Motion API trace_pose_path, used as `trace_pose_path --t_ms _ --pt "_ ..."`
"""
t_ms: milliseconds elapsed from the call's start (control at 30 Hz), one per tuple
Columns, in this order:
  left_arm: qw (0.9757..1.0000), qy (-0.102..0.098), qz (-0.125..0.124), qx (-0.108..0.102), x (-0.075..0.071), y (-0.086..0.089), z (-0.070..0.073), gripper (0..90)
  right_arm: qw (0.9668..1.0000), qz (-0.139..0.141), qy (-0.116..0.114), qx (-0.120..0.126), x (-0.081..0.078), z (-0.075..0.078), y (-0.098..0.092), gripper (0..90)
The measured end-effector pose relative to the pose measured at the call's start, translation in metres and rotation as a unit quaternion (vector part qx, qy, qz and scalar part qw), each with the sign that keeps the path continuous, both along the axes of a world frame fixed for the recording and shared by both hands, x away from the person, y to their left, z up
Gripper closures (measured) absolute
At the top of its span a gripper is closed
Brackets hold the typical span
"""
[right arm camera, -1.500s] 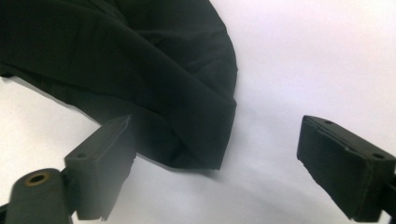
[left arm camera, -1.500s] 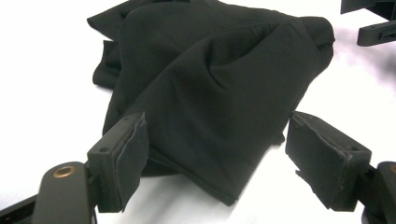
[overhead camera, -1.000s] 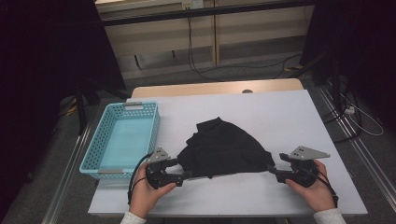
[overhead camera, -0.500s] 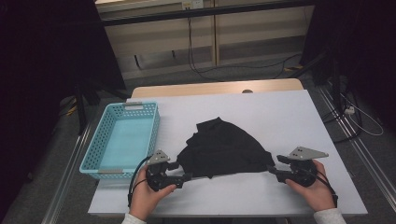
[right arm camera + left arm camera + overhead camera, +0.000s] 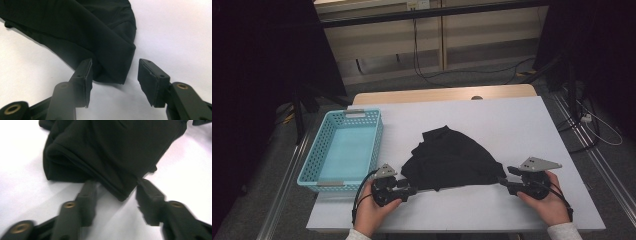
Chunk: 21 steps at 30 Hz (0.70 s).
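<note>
Grippers, left (image 5: 411, 190) and right (image 5: 503, 182), have just been closing on the near corners of the black garment (image 5: 451, 160) along the table's (image 5: 512, 125) near edge, jaws not yet pinching; next, finish both pinches.

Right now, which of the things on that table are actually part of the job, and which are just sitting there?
In use:
black cloth
left gripper, jaws just closing around a cloth corner
right gripper, jaws closing around the other corner

Lying about:
light blue basket, empty
white table
</note>
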<state>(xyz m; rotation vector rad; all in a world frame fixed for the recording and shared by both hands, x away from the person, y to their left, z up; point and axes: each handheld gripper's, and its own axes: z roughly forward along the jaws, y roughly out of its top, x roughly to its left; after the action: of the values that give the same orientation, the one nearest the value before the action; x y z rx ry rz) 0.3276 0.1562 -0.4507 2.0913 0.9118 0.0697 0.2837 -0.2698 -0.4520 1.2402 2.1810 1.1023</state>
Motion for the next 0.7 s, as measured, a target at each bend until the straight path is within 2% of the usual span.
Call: trace_pose_path --t_ms 67,200,300,467,600,700 --pt "1.0000 0.002 -0.006 0.007 0.001 -0.002 0.001 60.4 1.0000 0.000 0.000 0.003 0.000 0.000 0.000 49.7" --pt "0.9999 0.008 0.005 0.004 0.004 -0.003 0.003 67.0 1.0000 0.005 0.004 0.003 0.000 0.001 0.002 52.5" --pt "0.9998 0.019 0.005 -0.007 0.005 -0.002 0.004 73.2 0.9998 0.013 0.012 -0.007 0.001 0.000 0.006 57.2" --pt "0.9996 0.028 0.002 -0.007 0.003 -0.007 0.006 84.1 0.9993 0.006 0.012 -0.035 0.004 -0.003 0.007 68.8" --pt "0.9992 0.036 0.005 -0.016 0.003 -0.006 0.012 86.6 0.9989 0.012 0.015 -0.042 0.009 -0.002 0.006 84.0" --pt "0.9991 0.035 0.005 -0.022 0.002 -0.004 0.016 86.8 0.9992 0.010 0.016 -0.034 0.010 -0.001 0.005 88.7"
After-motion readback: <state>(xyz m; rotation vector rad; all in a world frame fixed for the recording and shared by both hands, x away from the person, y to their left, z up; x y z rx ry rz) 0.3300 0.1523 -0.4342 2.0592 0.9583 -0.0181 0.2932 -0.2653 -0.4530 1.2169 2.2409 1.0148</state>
